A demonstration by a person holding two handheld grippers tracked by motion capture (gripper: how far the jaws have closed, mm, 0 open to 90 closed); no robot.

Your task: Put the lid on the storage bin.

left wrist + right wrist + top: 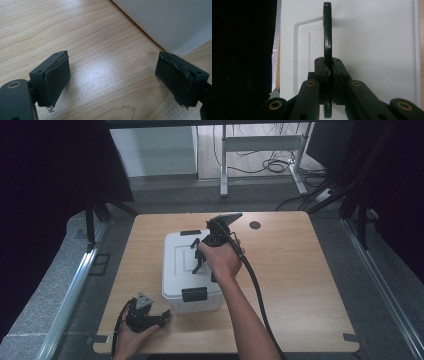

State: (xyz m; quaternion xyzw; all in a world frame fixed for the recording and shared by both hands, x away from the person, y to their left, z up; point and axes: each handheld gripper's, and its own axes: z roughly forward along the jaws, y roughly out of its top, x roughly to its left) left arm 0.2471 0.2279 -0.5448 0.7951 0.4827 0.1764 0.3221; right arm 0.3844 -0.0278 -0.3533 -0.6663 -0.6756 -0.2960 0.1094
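Right hand-held gripper (329,72) is pinching the white box's (175,270) black handle (327,32), my left one (112,77) sits spread on the table (95,50)

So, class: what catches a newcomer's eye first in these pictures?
The white lidded box at the middle of the wooden table stands out first. Above it, the right hand-held gripper is shut on the lid's black handle, while the left hand-held gripper rests open near the box's front-left corner.

Left tool (112,77) agape over wooden table (75,30), white box (170,20) near
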